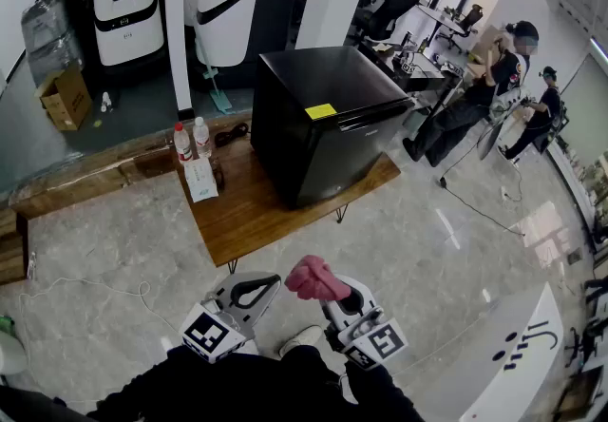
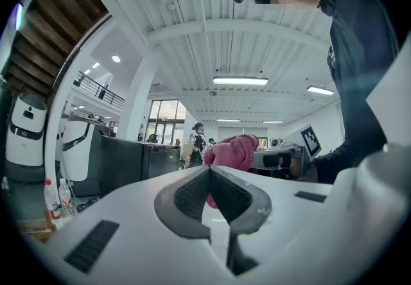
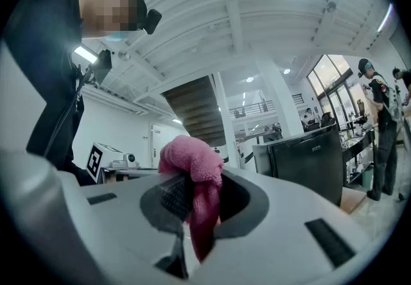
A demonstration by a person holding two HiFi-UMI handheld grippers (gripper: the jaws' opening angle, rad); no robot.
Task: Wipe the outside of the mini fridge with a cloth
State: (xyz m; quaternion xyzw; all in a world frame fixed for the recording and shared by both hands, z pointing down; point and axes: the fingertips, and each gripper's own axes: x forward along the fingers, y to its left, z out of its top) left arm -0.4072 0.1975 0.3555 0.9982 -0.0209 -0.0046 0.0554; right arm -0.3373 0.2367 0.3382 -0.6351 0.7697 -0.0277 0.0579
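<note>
With the right gripper (image 1: 332, 297) clamped on the bunched pink cloth (image 1: 313, 278) and the left gripper (image 1: 255, 292) closed empty, both well short of the black mini fridge (image 1: 323, 121) at the worktop's (image 1: 249, 213) right end, carrying the cloth forward and pressing it flat should wipe best.

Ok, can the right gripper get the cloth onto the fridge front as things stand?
Probably yes, after a step forward. The right gripper is shut on the pink cloth, close to the body. Only floor lies between it and the mini fridge; the bottles stand off to one side.
</note>
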